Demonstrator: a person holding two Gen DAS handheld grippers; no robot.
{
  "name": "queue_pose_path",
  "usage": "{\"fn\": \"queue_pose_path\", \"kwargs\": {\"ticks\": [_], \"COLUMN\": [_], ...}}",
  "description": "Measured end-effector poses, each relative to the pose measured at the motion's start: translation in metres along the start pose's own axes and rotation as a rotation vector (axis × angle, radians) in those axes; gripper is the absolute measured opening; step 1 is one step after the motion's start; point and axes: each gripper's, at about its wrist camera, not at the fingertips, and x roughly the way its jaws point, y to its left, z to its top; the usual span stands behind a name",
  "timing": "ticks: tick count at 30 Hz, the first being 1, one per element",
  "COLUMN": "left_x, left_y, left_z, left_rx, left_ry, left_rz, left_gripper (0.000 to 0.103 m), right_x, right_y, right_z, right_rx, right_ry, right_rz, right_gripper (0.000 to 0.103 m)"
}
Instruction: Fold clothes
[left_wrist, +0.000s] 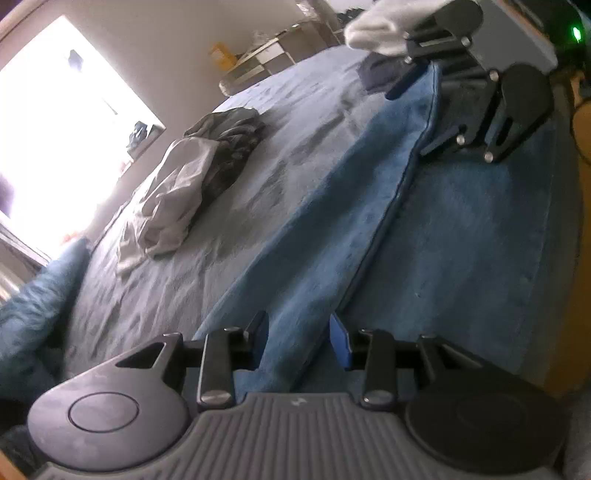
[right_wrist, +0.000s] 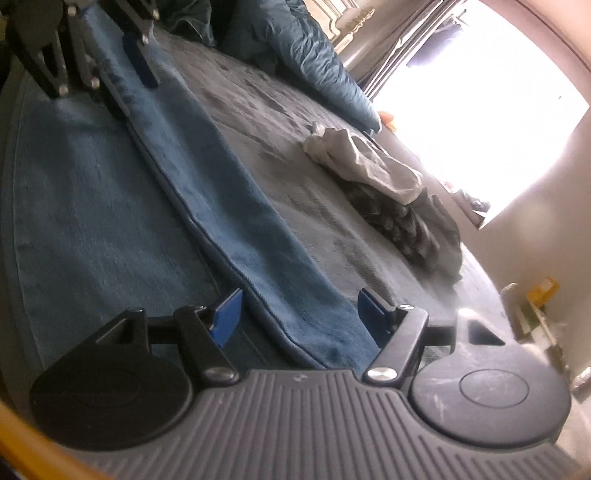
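Now blue towel (left_wrist: 461, 229) half-folded, plush; left gripper (left_wrist: 299, 338), right gripper (right_wrist: 297, 314) released, straddling folded edge.

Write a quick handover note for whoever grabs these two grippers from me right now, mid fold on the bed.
Left gripper: open, fingers either side of the folded flap of the blue towel.
Right gripper: open, straddling the same flap at the other end.
The towel lies spread on the bed, one long edge turned over as a strip.
A crumpled pile of clothes sits further back, untouched.
Done: first fold begun. Left: finish the towel, then fold the pile.
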Motion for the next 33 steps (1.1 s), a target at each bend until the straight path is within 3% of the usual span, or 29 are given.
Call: {"fn": "queue_pose_path", "kwargs": {"ticks": [4,9,10,12,14,16,21,33], "left_x": [0.009,0.022,0.025,0.027,0.023,0.013,-0.01,-0.072], "left_y": [-0.013,-0.036,-0.038,-0.04,-0.04,-0.037,-0.033,-0.043], "left_z": [0.006,0.01,0.01,0.012,0.014,0.015,0.018,0.015], "left_rx": [0.022,0.164,0.175,0.156,0.126,0.109,0.102,0.065], "left_ry": [-0.006,-0.023,-0.03,-0.041,-0.066,-0.097,-0.12,-0.138], "left_rz": [-0.004,0.046,0.058,0.074,0.114,0.144,0.163,0.126], "left_gripper": [0.04,0.039,0.038,0.008,0.008,0.008,0.007,0.006], "right_x": [0.003,0.005,0.006,0.01,0.011,0.005,-0.013,-0.069], "right_y": [-0.003,-0.005,-0.004,-0.003,-0.001,0.0,-0.013,0.002], "right_z": [-0.005,-0.007,-0.007,-0.007,-0.006,-0.003,0.001,0.003], "right_rx": [0.024,0.049,0.055,0.065,0.074,0.077,0.185,0.181], "right_ry": [-0.014,-0.033,-0.035,-0.037,-0.038,-0.054,-0.086,-0.115], "right_rz": [0.009,0.019,0.02,0.021,0.03,0.017,-0.014,-0.081], "right_gripper": [0.065,0.056,0.051,0.041,0.021,0.011,0.01,0.01]}}
